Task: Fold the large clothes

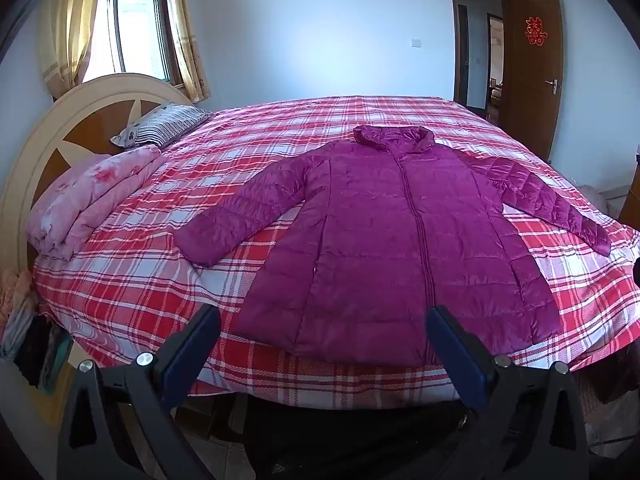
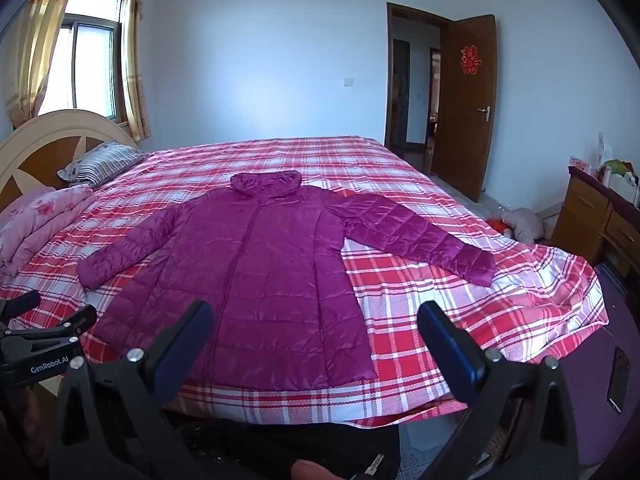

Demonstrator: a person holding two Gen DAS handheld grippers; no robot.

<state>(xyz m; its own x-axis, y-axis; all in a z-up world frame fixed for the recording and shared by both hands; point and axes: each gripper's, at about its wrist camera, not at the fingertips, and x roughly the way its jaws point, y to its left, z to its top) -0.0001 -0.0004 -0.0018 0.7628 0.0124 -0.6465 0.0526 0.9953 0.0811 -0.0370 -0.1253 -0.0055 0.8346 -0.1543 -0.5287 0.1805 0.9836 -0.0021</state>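
A long magenta quilted puffer jacket [image 1: 384,236] lies flat and zipped on the red plaid bed [image 1: 132,280], collar toward the far side, hem toward me, both sleeves spread out sideways. In the right wrist view the same jacket [image 2: 256,276] fills the left half of the bed [image 2: 460,300]. My left gripper [image 1: 324,316] hovers open over the bed's near edge, just short of the hem, nothing between its fingers. My right gripper [image 2: 316,312] is also open and empty, near the hem's right corner. The left gripper [image 2: 44,324] shows at the right wrist view's left edge.
A folded pink floral quilt [image 1: 88,204] and a striped pillow [image 1: 164,124] lie by the headboard [image 1: 60,128] on the left. A wooden dresser [image 2: 600,216] stands at the right, clothes [image 2: 520,224] on the floor beside it. An open door [image 2: 460,100] is at the far right.
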